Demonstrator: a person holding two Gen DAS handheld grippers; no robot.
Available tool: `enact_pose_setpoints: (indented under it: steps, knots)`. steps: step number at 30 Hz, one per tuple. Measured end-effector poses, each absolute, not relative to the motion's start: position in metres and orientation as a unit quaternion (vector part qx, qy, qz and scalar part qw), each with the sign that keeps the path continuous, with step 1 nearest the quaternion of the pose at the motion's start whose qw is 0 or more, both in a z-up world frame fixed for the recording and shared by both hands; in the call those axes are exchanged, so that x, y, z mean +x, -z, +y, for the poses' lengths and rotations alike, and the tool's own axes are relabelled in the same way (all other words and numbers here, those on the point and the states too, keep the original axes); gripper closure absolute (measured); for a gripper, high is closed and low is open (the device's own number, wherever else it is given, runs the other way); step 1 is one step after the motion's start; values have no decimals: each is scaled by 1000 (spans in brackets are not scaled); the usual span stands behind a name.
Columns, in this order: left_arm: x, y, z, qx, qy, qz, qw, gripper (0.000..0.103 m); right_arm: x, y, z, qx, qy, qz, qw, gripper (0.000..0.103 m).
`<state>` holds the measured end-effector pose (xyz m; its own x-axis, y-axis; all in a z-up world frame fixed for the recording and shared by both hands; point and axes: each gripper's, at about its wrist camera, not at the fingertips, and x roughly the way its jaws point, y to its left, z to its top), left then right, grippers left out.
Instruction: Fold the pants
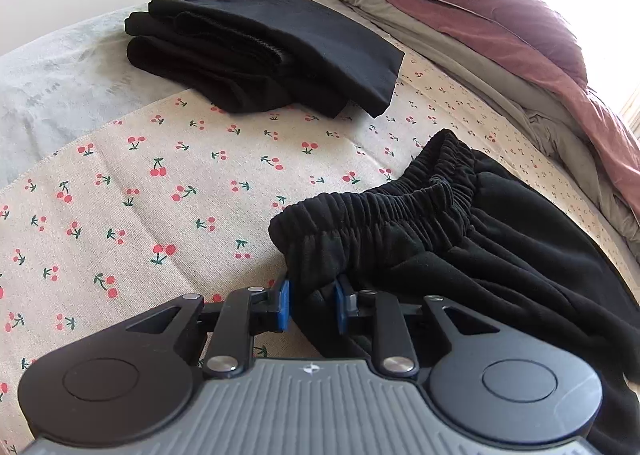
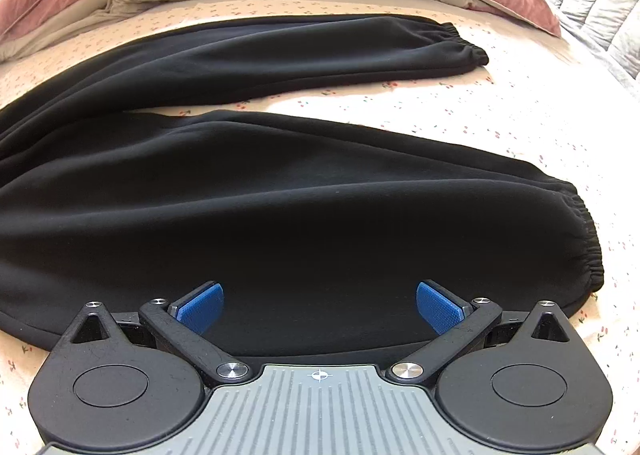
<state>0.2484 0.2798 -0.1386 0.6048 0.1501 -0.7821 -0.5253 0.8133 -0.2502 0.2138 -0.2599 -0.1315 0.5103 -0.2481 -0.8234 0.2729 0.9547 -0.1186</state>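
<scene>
left gripper (image 1: 312, 307): narrow, blue pads pinching the near corner of the pants (image 1: 460, 255) at the waistband (image 1: 384, 207) | right gripper (image 2: 319, 307): spread wide, low over the near leg (image 2: 280, 223) | legs run left-right, cuffs pointing right | folded black stack (image 1: 260, 47) well beyond left gripper on cherry-print sheet (image 1: 140, 195)

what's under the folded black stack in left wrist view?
The folded black garments lie on the cherry-print sheet, their far edge over a grey blanket. Whatever lies directly beneath the stack is covered.
</scene>
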Motion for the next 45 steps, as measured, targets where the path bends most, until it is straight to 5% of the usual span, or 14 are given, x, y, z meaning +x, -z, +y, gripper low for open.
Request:
enact_pose_setpoints:
  steps: [5, 8, 11, 21, 25, 26, 30, 37, 40, 45]
  knots:
    - [243, 149, 276, -210, -201, 421, 859, 58, 205, 126, -318, 42, 237, 461, 854, 0]
    - [238, 148, 279, -226, -199, 415, 858, 58, 191, 127, -359, 80, 282, 455, 841, 0]
    - [237, 146, 275, -227, -195, 409, 862, 72, 173, 128, -388, 121, 307, 438, 836, 3]
    - [222, 128, 284, -275, -198, 376, 863, 77, 169, 144, -409, 115, 321, 463, 819, 56]
    - [216, 133, 292, -295, -203, 385, 851, 78, 171, 145, -402, 117, 287, 469, 827, 51]
    - [220, 137, 289, -288, -199, 399, 848, 76, 178, 150, -397, 104, 282, 484, 822, 51]
    - [228, 148, 286, -272, -210, 441, 829, 37, 197, 155, -381, 49, 299, 490, 817, 46]
    - [214, 127, 296, -313, -205, 408, 833, 25, 206, 139, -352, 21, 278, 461, 842, 42]
    - [208, 120, 302, -329, -212, 396, 830, 8, 212, 136, -347, 14, 278, 455, 846, 41]
    - [204, 109, 316, -316, -271, 355, 837, 6, 219, 131, -337, 16, 274, 440, 855, 39]
